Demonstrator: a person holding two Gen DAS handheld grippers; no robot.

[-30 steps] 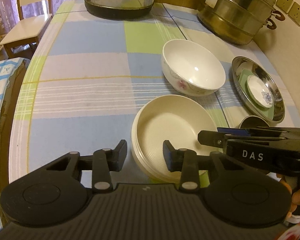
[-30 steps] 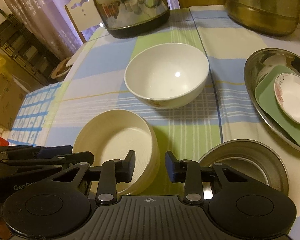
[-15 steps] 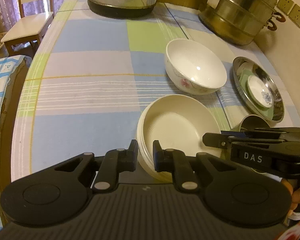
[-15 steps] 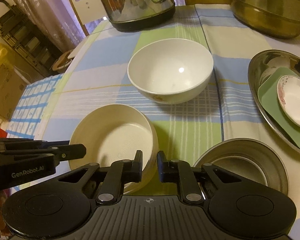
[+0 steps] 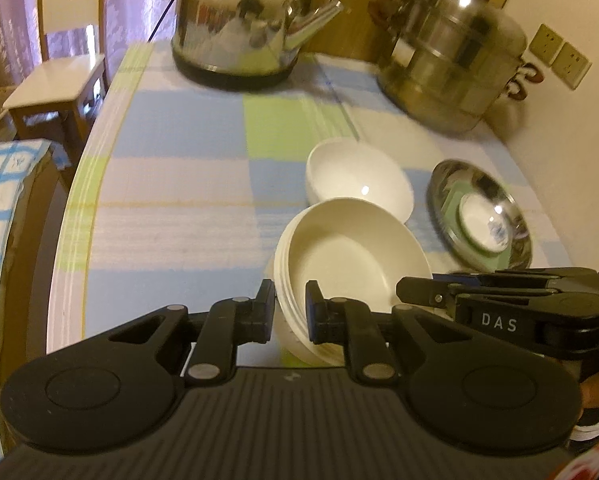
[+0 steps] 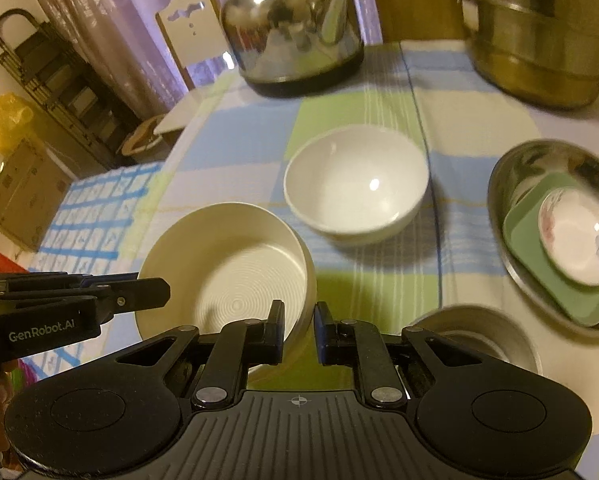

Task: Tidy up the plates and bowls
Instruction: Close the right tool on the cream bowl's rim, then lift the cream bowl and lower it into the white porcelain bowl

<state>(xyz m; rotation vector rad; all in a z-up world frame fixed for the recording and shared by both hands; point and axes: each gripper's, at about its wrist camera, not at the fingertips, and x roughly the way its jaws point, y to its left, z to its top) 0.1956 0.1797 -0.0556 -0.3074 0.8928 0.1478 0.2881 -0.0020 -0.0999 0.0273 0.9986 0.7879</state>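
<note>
Here the cream bowl [image 5: 351, 256] sits pinched by its rim between left gripper [image 5: 289, 312] and right gripper [image 6: 298, 330].

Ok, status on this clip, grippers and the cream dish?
Left hand-held gripper and right hand-held gripper shut on cream dish rim, opposite sides. Dish tilted, near side raised. White bowl just beyond, steel bowl beside.

Close downward wrist views, shared cream dish [image 5: 351, 256]
</note>
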